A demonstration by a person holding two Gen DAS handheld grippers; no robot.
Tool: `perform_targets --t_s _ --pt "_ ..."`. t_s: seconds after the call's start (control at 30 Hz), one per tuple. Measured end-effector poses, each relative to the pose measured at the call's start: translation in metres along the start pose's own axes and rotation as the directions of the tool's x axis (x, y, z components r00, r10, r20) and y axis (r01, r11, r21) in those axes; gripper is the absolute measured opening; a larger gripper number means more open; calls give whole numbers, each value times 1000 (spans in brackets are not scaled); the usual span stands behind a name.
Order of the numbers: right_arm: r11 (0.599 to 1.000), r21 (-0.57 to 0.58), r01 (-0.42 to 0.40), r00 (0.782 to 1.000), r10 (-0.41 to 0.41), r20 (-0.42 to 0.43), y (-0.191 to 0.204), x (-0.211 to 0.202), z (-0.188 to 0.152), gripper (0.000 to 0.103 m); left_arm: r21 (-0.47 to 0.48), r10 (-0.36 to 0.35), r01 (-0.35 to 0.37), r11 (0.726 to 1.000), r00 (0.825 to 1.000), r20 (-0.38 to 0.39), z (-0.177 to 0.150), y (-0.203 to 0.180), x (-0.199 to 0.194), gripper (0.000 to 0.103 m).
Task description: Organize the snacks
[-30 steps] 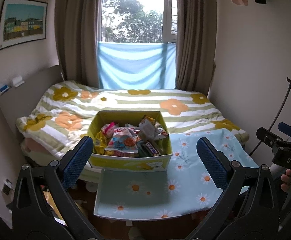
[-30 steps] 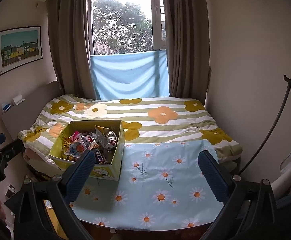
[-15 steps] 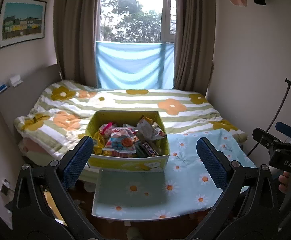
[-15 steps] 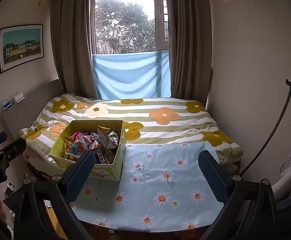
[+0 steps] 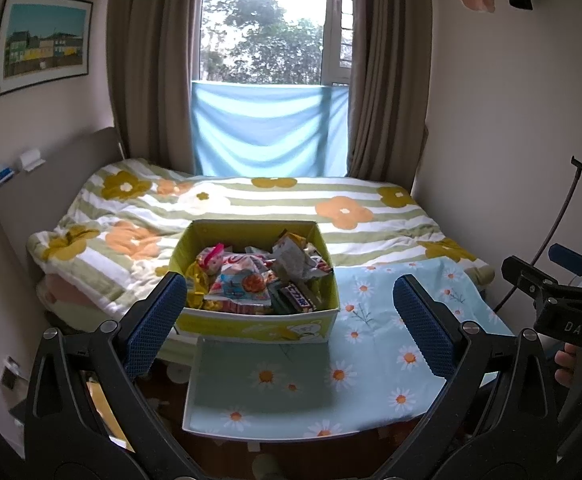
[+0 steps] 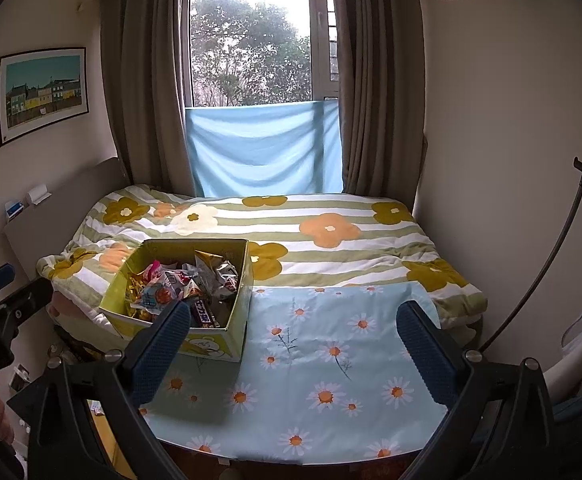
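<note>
Both grippers wide apart and empty, held back from the snack box

Our left gripper (image 5: 287,320) and right gripper (image 6: 293,344) pinch nothing; the snacks (image 5: 257,280) lie heaped in the yellow box (image 5: 251,326) on the daisy cloth (image 6: 331,360). This fits sorted or unsorted alike. We cannot read most wrappers; lower packets are buried.

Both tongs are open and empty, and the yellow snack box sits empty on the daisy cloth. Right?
Not quite. The box is full of snack packets, as the left wrist view shows. The left tongs and right tongs are open and empty, and the box sits on the daisy cloth.
</note>
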State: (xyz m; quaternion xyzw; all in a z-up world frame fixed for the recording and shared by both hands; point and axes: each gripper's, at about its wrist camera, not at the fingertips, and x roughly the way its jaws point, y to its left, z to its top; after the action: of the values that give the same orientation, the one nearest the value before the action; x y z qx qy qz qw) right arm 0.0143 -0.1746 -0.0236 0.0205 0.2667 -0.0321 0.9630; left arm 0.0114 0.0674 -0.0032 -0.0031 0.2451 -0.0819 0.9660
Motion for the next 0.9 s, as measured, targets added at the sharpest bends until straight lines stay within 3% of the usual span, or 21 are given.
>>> perform_targets --t_s 0.77,0.9 --pt "1000 5 11 1000 -10 -5 5 1 0 103 -6 0 0 1000 1000 -6 -2 9 1 102" --pt "1000 7 10 1000 -10 -6 6 2 0 103 4 29 -29 1000 999 28 -2 7 -2 102"
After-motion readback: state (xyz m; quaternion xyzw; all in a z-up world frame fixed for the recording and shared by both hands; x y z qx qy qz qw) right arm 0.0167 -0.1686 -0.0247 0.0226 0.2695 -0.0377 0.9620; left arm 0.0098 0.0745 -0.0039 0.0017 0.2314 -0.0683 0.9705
